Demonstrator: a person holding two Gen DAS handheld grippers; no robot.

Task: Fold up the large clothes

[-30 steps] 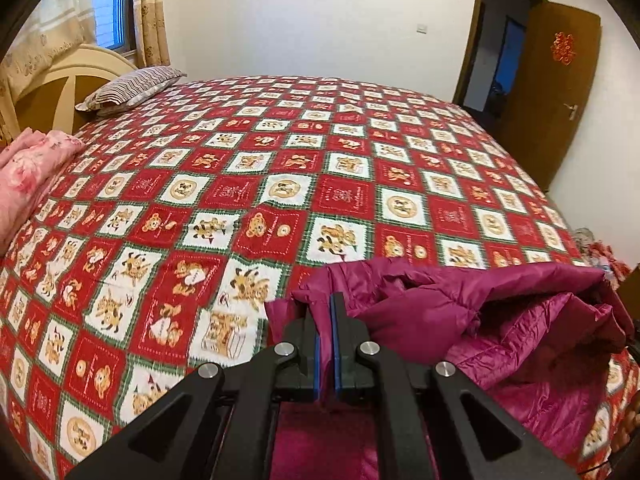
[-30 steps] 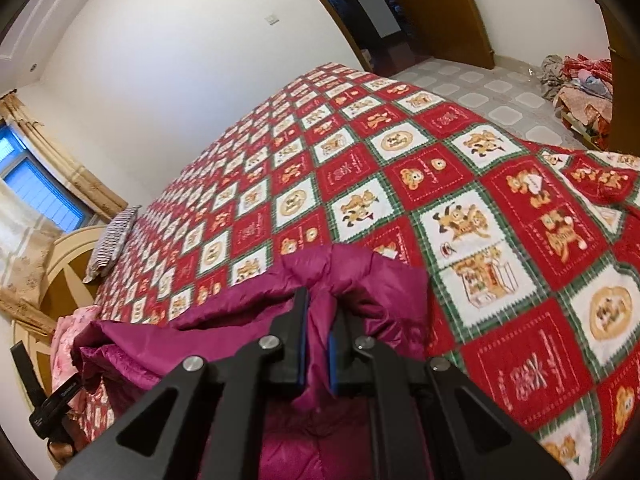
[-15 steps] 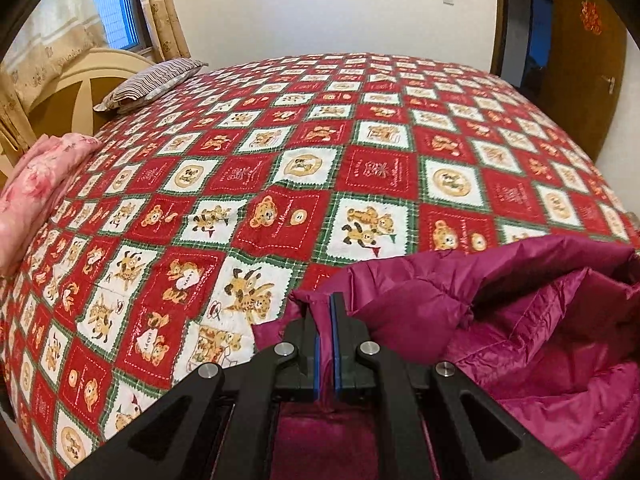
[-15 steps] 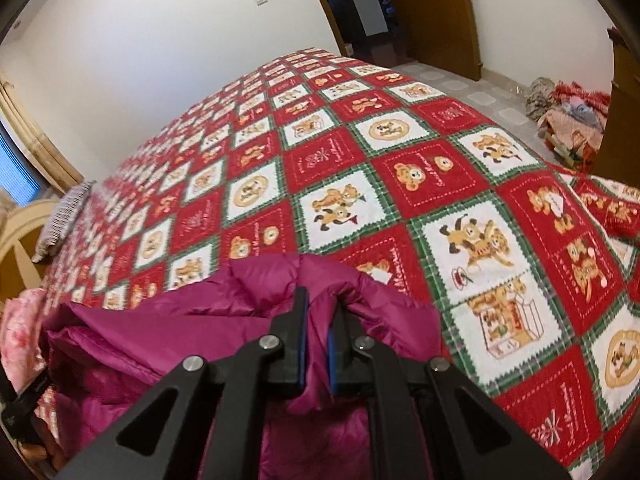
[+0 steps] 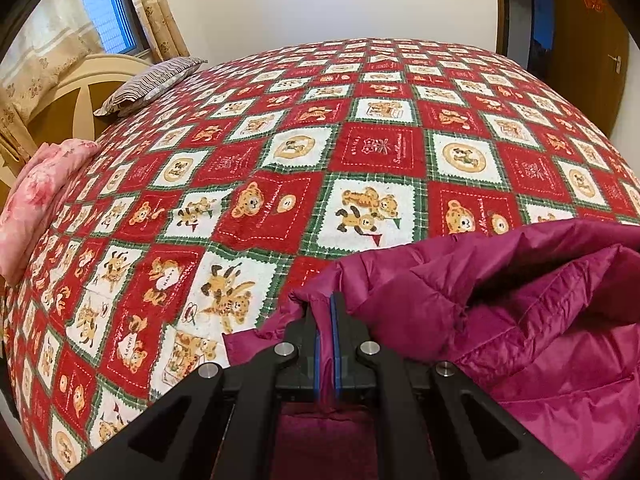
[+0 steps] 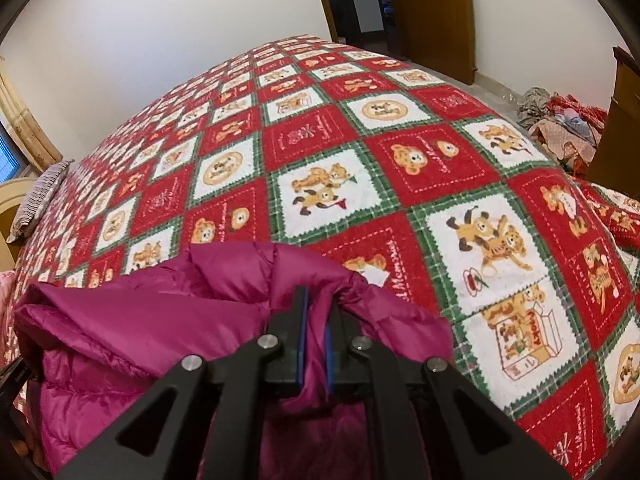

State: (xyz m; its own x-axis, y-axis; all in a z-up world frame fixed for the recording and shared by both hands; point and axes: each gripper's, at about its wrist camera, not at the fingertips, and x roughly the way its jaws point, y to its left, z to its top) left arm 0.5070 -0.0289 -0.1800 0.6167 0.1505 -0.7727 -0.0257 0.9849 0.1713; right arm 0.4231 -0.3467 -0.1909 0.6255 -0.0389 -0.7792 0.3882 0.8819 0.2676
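A magenta quilted down jacket [image 5: 500, 312] hangs between my two grippers just above the near edge of the bed. My left gripper [image 5: 326, 304] is shut on one edge of the jacket, with fabric pinched between its blue pads. My right gripper [image 6: 316, 300] is shut on the other edge of the jacket [image 6: 160, 320], which bunches to its left. The jacket's lower part is hidden below both views.
The bed carries a red, white and green teddy-bear quilt [image 5: 360, 152]. A striped pillow [image 5: 148, 84] and a pink floral cushion [image 5: 36, 192] lie at the headboard side. A brown door [image 6: 432, 12] and a clothes pile [image 6: 560, 128] are on the floor side.
Both grippers have moved forward over the bed and lower with the jacket still held. The quilt squares look larger and closer than before.
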